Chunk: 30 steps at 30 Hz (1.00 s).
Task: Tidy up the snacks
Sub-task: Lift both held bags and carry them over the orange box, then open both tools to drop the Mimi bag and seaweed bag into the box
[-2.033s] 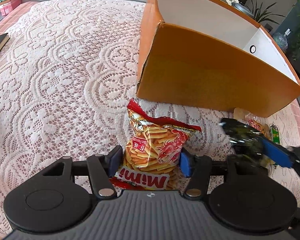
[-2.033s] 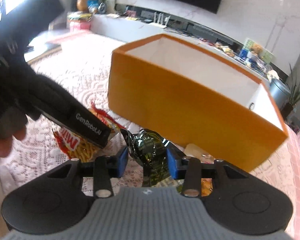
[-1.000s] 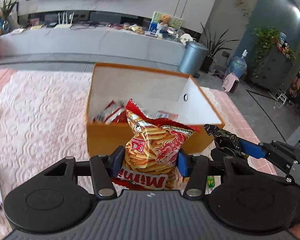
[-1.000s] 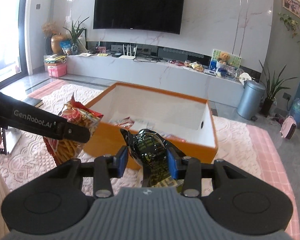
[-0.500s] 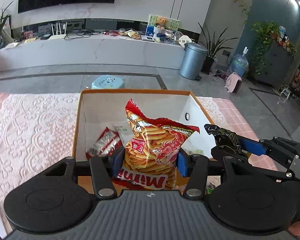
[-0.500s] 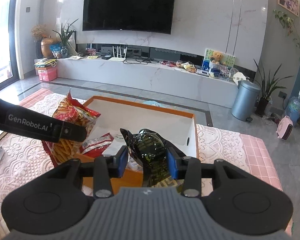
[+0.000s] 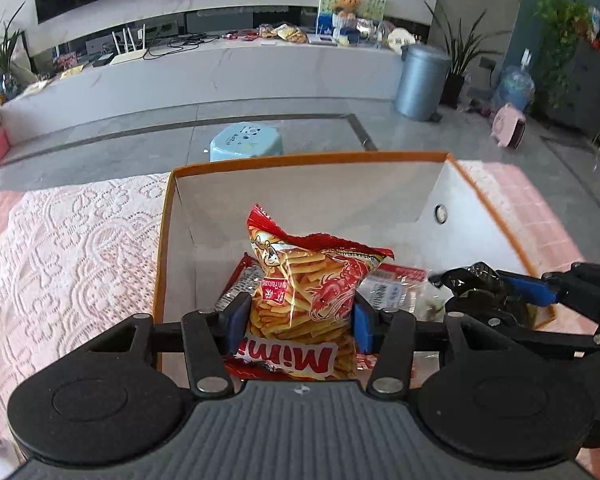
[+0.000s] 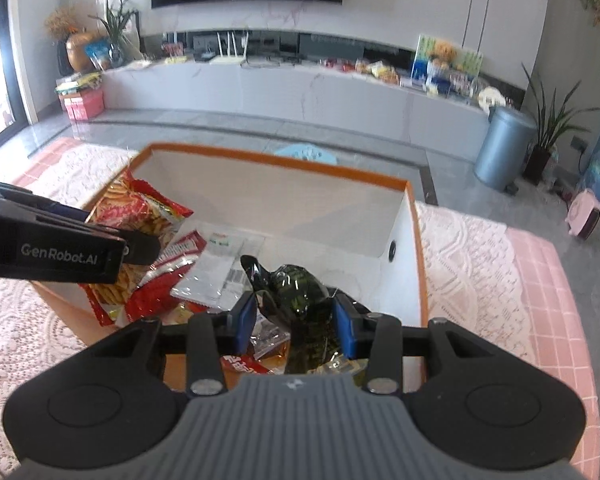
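Both snacks hang over the orange box, chip bag pinched in the left gripper, dark green bag at its 3 o'clock in the right gripper; next, let go.

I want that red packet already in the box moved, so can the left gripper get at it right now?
Probably not. The left gripper is shut on the Mimi snack bag, which hangs in front of the red packet inside the orange box. It would have to drop that bag first.

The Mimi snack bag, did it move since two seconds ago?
Yes. The Mimi snack bag, held in the left gripper, went from the lace tablecloth outside the orange box up to above the box's open inside.
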Tool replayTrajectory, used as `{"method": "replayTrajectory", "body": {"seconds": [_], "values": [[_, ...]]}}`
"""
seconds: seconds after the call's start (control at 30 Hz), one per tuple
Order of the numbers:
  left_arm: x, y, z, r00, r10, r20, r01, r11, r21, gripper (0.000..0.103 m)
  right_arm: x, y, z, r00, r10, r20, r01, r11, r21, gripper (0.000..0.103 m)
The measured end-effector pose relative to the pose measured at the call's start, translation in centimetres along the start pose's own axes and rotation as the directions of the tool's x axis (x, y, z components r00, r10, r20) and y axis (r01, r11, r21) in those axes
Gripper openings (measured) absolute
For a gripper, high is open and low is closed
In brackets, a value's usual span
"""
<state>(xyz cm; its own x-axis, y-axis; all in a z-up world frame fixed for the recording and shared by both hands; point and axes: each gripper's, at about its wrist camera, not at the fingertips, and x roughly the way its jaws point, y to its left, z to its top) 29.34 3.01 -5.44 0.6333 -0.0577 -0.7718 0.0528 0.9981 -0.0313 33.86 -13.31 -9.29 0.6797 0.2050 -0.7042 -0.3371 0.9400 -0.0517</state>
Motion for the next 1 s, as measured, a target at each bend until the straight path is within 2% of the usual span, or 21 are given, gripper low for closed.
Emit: {"method": "replayTrajectory", "body": {"seconds": [0.2,0.57,0.7,0.9,1.0], "values": [[2.2,-0.4,0.2,0.999,0.021,-0.049,-0.020,1.000,0.024,0.058,3.1,0.5,0.3,0.996,-0.011,-0.086,0.011,1.000,0.001,0.037],[5.8,-0.3,0.0,0.988,0.059,-0.140,-0.052,0.997,0.055,0.059,6.1,1.3,0.7,0.984,-0.044,-0.172,0.039,0.999,-0.035,0.037],[5.9,-0.5,0.0,0.987,0.076,-0.141,-0.067,0.995,0.068,0.061,7.2,1.6,0.8,0.980,-0.065,-0.187,0.056,0.997,-0.050,0.037],[5.6,-0.8,-0.2,0.988,0.105,-0.113,-0.097,0.993,0.071,0.073,7.4,1.6,0.8,0.979,-0.078,-0.187,0.070,0.996,-0.051,0.038],[5.2,-0.9,-0.4,0.991,0.095,-0.099,-0.087,0.993,0.082,0.078,7.0,1.8,0.8,0.981,-0.084,-0.175,0.076,0.996,-0.053,0.046]]}}
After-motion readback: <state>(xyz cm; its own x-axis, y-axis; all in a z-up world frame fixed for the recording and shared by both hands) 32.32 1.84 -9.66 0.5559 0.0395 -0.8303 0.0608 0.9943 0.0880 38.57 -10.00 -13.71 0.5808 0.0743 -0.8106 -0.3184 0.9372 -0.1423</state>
